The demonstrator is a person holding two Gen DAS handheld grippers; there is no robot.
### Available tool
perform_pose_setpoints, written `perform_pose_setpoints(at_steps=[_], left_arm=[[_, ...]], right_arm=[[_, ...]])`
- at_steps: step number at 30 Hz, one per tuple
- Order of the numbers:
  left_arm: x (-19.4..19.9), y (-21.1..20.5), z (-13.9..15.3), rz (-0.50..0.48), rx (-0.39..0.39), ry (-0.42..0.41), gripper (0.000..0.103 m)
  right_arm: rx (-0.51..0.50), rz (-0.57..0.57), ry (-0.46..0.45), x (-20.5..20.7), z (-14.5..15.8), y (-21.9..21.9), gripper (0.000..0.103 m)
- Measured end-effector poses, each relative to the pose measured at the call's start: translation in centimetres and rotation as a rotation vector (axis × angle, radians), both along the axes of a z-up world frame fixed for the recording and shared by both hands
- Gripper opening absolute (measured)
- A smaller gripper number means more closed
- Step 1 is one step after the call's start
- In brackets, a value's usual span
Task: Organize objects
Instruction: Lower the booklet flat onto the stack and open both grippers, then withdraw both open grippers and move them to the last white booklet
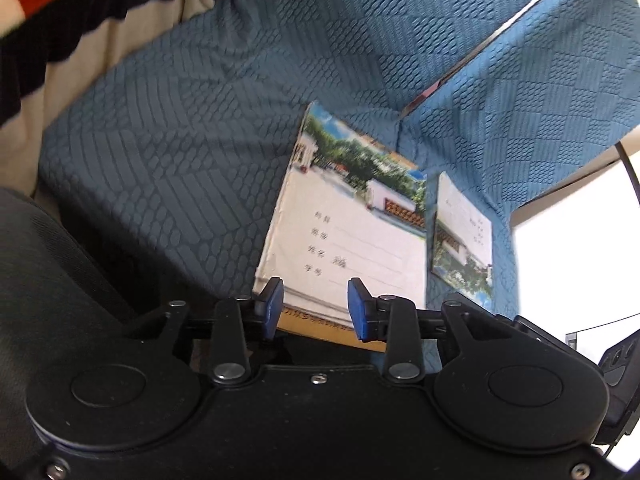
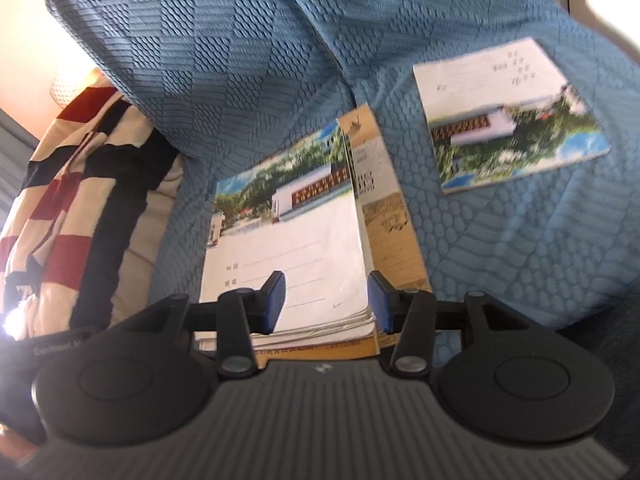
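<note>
Blue quilted sofa cover [image 2: 248, 64] carries a stack of notebooks [image 2: 292, 248] near the seat's back edge. Left gripper [image 1: 316, 308] and right gripper [image 2: 328, 300] hover part-open, holding nothing. Stacking looks done; next, fetch the lone notebook [image 2: 508, 120] lying apart.

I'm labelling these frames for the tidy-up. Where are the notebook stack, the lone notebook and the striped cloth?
notebook stack [image 2: 296, 264]: right wrist view, white cover of the top notebook.
lone notebook [image 2: 508, 120]: right wrist view, middle of its cover.
striped cloth [image 2: 80, 168]: right wrist view, red and black stripes at the left.
</note>
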State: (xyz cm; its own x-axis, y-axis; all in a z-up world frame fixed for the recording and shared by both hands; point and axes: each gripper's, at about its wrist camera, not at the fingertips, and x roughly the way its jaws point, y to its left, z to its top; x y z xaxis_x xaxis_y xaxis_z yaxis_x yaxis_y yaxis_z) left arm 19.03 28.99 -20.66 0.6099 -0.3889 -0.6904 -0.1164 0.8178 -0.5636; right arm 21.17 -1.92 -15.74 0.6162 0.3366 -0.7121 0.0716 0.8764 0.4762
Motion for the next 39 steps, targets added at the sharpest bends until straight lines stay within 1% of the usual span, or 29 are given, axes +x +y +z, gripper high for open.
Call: perform_pose_setpoints(at_steps=[5,9,13,20,29,34,39], left_arm=[[-1.1,-0.5,2.4,-0.004,-0.017,-0.064,0.032],[-1.8,-2.1,4.8,-0.036,0.021,-0.135,0.032],[-2.5,-4.1,6.5,-0.068,0.059,-0.202,0.033],[-3.4,-7.7,8.6,-0.13,0.096,-0.276,0.033],[-3.6,-11.9,9.9,-0.221,0.097,-0.304,0.034],[-3.5,-14.0,10.2,-0.254,0.088,-0.297,0.034],[-3.4,-15.5,10.4,-0.27,0.102,-0.303,0.034]], right_arm=[[-0.046,-0.008,-0.113,-1.9,2.9,-0.8,0.049],[-0.075,-0.019,-0.19,-3.3,5.1,-1.6,0.049],[-0.099,-0.041,-0.245,-4.8,6.9,-2.6,0.049],[-0.158,-0.096,-0.341,-7.1,9.3,-5.1,0.05],[-0.23,-0.133,-0.361,-9.6,10.6,-7.8,0.05],[-0.247,-0.14,-0.367,-10.6,10.6,-8.9,0.05],[-0.249,-0.163,-0.37,-11.2,10.4,-10.4,0.05]])
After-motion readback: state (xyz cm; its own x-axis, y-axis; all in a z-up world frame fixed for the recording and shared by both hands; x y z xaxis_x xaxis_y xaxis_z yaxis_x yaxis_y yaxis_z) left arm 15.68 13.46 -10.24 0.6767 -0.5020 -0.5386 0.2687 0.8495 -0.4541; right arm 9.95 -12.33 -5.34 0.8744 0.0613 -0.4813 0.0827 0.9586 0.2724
